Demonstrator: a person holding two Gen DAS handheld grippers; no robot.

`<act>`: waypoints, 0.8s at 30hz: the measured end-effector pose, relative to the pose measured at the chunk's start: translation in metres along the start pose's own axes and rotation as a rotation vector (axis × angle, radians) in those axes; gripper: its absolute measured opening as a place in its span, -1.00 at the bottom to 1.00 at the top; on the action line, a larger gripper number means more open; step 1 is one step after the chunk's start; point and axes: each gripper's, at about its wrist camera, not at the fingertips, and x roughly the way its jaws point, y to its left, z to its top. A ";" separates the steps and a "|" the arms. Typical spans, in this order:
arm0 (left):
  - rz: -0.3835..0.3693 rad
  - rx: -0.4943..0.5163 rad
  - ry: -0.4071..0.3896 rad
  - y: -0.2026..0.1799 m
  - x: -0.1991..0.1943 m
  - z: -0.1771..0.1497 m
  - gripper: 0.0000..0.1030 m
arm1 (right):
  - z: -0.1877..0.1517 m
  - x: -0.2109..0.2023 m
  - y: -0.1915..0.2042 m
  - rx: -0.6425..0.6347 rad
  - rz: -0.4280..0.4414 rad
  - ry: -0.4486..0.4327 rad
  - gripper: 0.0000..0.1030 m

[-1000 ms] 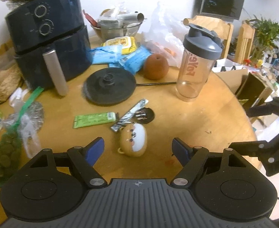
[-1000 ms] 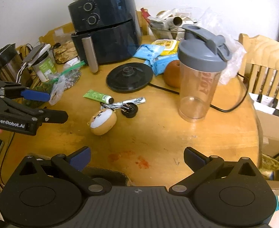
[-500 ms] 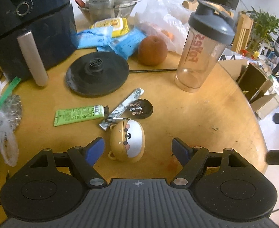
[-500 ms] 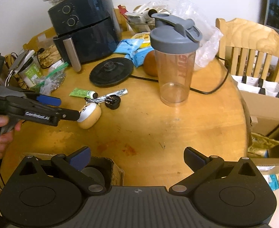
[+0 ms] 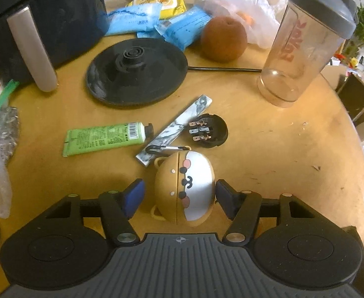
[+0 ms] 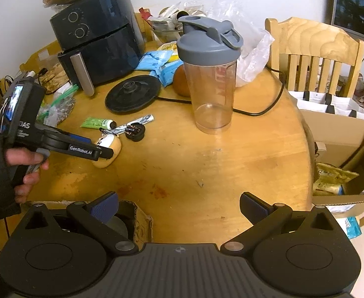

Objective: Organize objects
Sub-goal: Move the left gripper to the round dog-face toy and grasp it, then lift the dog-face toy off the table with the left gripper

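A small round tan case with a dog's face (image 5: 184, 191) lies on the wooden table (image 5: 281, 164), a black carabiner at its far end. My left gripper (image 5: 179, 193) straddles it with jaws closing. The right pad is at the case's side, and a narrow gap shows at the left pad. In the right wrist view a hand holds the left gripper (image 6: 105, 151) low over the case (image 6: 111, 145). My right gripper (image 6: 179, 206) hangs open and empty over the table's near edge. A green tube (image 5: 105, 139), a silver sachet (image 5: 177, 126) and a black plug (image 5: 206, 131) lie just beyond the case.
Further back stand a black kettle base (image 5: 137, 72), an air fryer (image 5: 40, 19), a brown fruit (image 5: 223, 39), blue packets (image 5: 182, 27) and a clear shaker bottle (image 5: 303, 49). A torn cardboard box (image 6: 137, 221) sits below the right gripper's left finger. A wooden chair (image 6: 313, 57) stands at the right.
My left gripper came down and forward until the dog-face case lay between its fingers, and its jaws narrowed. The right wrist view swung a little; that gripper stayed open.
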 end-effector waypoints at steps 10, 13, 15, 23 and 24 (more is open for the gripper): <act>0.022 0.027 0.031 -0.009 0.017 0.006 0.06 | -0.006 -0.008 -0.011 0.038 -0.020 -0.010 1.00; 0.023 0.030 0.041 -0.009 0.018 0.008 0.04 | -0.008 -0.009 -0.013 0.045 -0.021 -0.013 1.00; 0.014 0.022 0.052 -0.007 0.017 0.009 0.04 | -0.009 -0.010 -0.015 0.049 -0.020 -0.015 1.00; -0.014 0.009 0.013 -0.010 -0.008 0.007 0.04 | -0.007 -0.006 -0.015 0.046 0.013 -0.011 1.00; -0.016 0.005 0.006 -0.010 -0.012 0.006 0.04 | -0.006 -0.006 -0.014 0.043 0.018 -0.012 1.00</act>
